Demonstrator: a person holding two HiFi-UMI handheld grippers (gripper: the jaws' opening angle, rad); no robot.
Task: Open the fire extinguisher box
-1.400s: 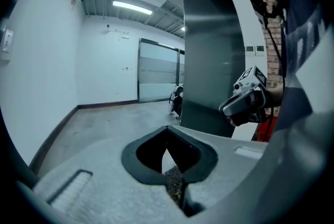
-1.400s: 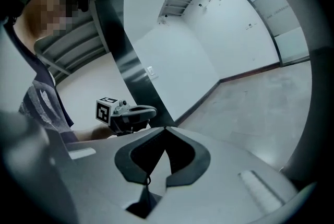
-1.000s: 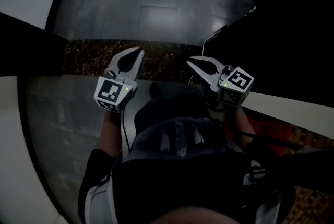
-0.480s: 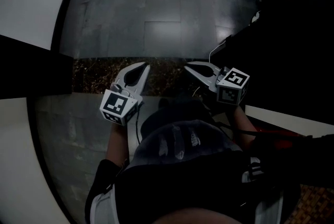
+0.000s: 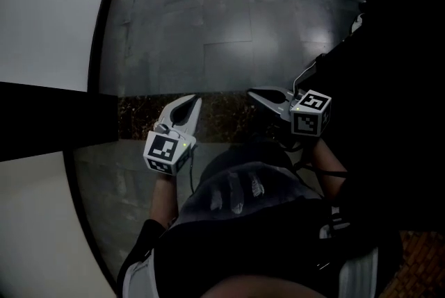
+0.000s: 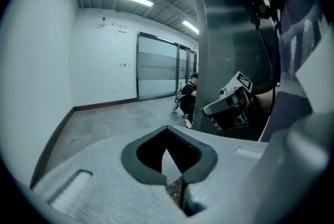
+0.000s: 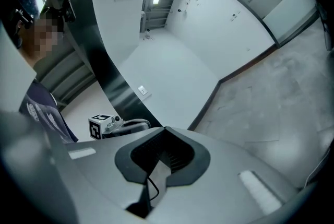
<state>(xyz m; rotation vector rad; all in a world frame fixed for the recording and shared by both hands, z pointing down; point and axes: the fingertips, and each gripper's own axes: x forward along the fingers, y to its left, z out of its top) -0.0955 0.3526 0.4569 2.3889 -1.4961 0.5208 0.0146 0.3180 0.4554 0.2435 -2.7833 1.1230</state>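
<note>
Holding two tongs out ahead of the chest, a person stands over a grey tiled floor (image 5: pixel 229 19) beside a white wall (image 5: pixel 49 12). The left gripper (image 5: pixel 193 101) has its jaws pressed together with nothing between them. The right gripper (image 5: pixel 254 92) is likewise closed and empty. The fire extinguisher box appears in no view, so its place cannot be told. The step in hand seems to be finding the box. It would be best to bring it into sight, square up to its door, then part one gripper's jaws for the latch or handle.
</note>
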